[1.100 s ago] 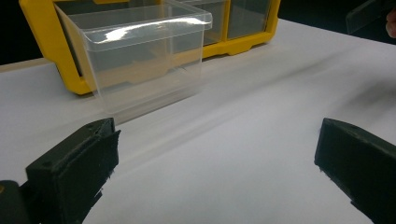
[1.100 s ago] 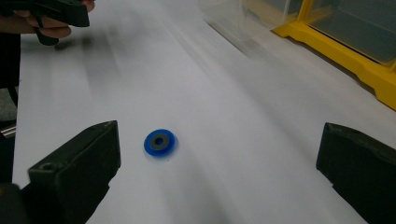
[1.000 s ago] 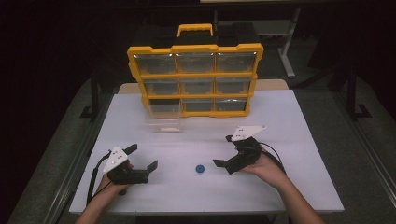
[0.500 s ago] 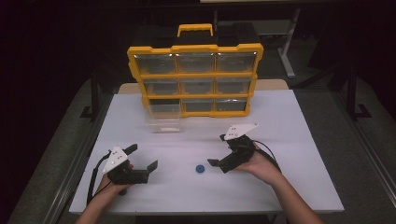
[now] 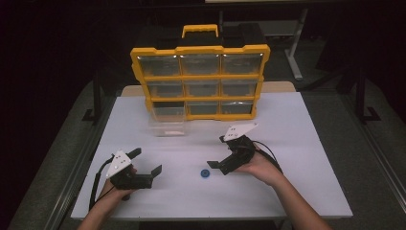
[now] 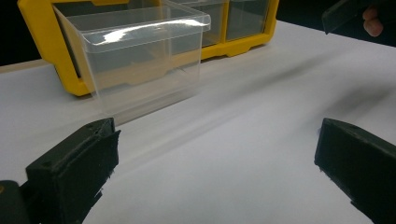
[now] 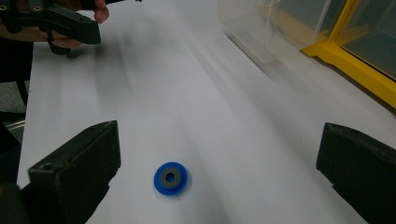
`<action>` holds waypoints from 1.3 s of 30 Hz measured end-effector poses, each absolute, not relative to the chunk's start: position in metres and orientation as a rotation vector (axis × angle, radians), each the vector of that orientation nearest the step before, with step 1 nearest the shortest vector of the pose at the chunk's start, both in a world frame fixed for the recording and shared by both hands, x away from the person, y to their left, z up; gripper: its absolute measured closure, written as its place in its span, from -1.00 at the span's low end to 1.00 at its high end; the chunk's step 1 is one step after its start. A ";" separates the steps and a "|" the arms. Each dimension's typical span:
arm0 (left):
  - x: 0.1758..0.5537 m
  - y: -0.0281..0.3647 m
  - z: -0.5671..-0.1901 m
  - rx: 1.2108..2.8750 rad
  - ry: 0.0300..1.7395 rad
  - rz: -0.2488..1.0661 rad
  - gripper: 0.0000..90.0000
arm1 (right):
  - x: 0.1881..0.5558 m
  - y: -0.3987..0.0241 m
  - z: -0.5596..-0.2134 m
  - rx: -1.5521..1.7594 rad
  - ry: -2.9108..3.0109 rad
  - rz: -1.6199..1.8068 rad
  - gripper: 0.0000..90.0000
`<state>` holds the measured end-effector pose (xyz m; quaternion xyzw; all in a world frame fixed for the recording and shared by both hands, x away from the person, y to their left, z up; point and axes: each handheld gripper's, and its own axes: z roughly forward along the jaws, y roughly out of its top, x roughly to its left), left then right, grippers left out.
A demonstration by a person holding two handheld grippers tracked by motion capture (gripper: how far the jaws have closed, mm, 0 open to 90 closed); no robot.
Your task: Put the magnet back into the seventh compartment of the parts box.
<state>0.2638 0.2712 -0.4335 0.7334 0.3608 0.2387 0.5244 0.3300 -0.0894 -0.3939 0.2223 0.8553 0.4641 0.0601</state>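
Note:
A small blue disc with a grey centre (image 5: 205,173) (image 7: 171,178) lies flat on the white table (image 5: 297,143). My right gripper (image 5: 218,152) (image 7: 219,144) is open just right of the disc and points left at it; the disc lies on the table between and slightly ahead of the jaws. My left gripper (image 5: 145,162) (image 6: 215,177) rests open at the front left with nothing between its jaws. A clear plastic drawer (image 5: 166,125) (image 6: 140,60) stands on the table in front of the yellow organizer (image 5: 200,50), pulled out of the lower left slot.
The yellow organizer with clear drawers and a top handle stands upright at the table's back middle. Bare white tabletop spreads around both grippers. A dark floor and table legs surround the table. The right gripper's cable trails beside the person's right hand (image 5: 261,167).
My right gripper has moved left and slightly toward the person, closing in on the blue disc. The left gripper and the clear drawer have stayed put.

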 end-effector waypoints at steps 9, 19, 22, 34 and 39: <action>0.264 0.270 -0.434 1.750 0.862 0.564 -1.00 | 0.333 -0.077 -0.394 0.653 2.600 1.422 -1.00; 0.264 0.270 -0.435 1.747 0.861 0.559 -1.00 | 0.332 -0.068 -0.399 0.653 2.643 1.377 -1.00; 0.264 0.270 -0.435 1.752 0.856 0.559 -1.00 | 0.332 -0.066 -0.402 0.669 2.662 1.354 -1.00; 0.264 0.270 -0.435 1.754 0.855 0.556 -1.00 | 0.332 -0.055 -0.412 0.662 2.729 1.262 -1.00; 0.264 0.270 -0.435 1.758 0.851 0.557 -1.00 | 0.332 -0.052 -0.415 0.660 2.752 1.242 -1.00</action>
